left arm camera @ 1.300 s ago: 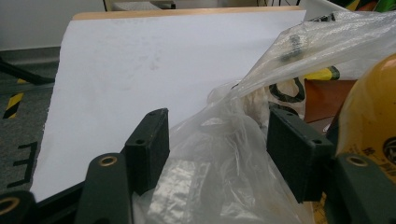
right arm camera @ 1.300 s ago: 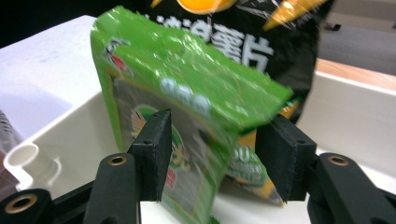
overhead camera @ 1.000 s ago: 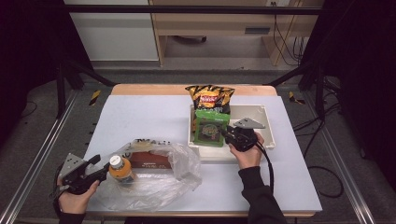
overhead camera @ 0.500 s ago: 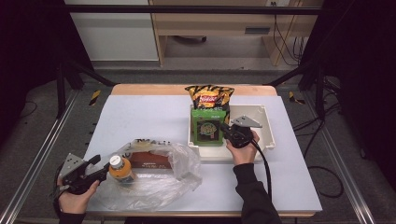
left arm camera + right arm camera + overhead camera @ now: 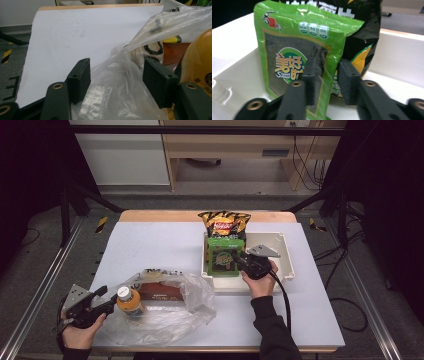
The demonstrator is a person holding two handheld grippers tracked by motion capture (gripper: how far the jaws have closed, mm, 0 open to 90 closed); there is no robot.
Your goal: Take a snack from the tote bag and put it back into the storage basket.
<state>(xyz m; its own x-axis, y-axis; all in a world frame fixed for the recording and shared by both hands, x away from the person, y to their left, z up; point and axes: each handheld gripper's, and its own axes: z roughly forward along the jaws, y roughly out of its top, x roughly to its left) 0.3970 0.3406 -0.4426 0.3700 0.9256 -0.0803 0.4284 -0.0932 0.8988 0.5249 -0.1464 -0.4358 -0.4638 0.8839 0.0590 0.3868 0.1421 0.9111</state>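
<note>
High view: the right hand-held gripper (image 5: 244, 261) sits at the right edge of the green snack pouch (image 5: 224, 256), which stands upright in the white bin (image 5: 283, 251) in front of a black-and-yellow chip bag (image 5: 224, 223). Compared with a second ago, the pouch stands in much the same spot in the bin, and the right hand has barely shifted. The left hand-held gripper (image 5: 102, 301) rests at the near left of the tabletop (image 5: 150, 240), at the mouth of a clear plastic bag (image 5: 185, 295) beside an orange bottle (image 5: 129, 301).

Left gripper view: the jaws stand apart with crumpled film of the plastic bag (image 5: 120, 82) lying between them; the pads do not visibly press it, so this gripper reads as released.

Right gripper view: the jaws have just been opening, and the edge of the green snack pouch (image 5: 294, 52) runs between them with a gap showing beside one pad. I judge the pouch has just been let go, so its placing in the bin looks finished.
</note>
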